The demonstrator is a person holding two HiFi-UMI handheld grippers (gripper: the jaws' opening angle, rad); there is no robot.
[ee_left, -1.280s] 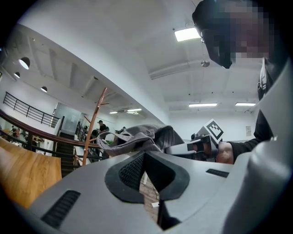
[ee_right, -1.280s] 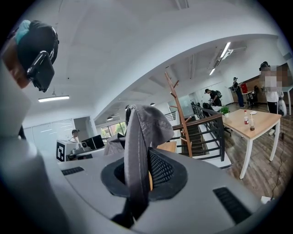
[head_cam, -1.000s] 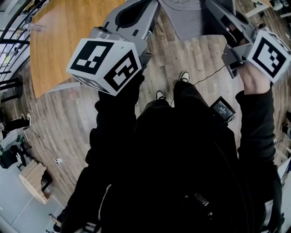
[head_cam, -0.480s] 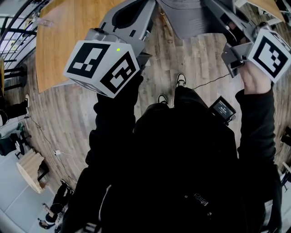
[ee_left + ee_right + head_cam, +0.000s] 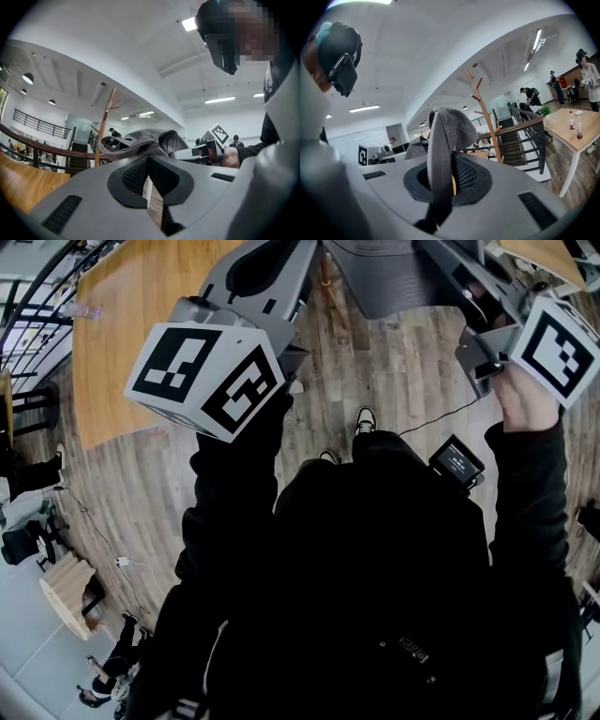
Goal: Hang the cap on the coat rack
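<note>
Cap (image 5: 449, 129), grey: held up in front of you, its brim clamped edge-on between the jaws of your right gripper (image 5: 440, 176), the crown hanging out past the tips.

Left gripper (image 5: 149, 180): level beside the cap, jaws a narrow slit apart with nothing between them. Whether it touches the cap you cannot tell.

Coat rack (image 5: 483, 112), wooden, branching pegs: upright beyond the cap, apart from it.

Wooden table (image 5: 131, 334): below, on your left.
</note>
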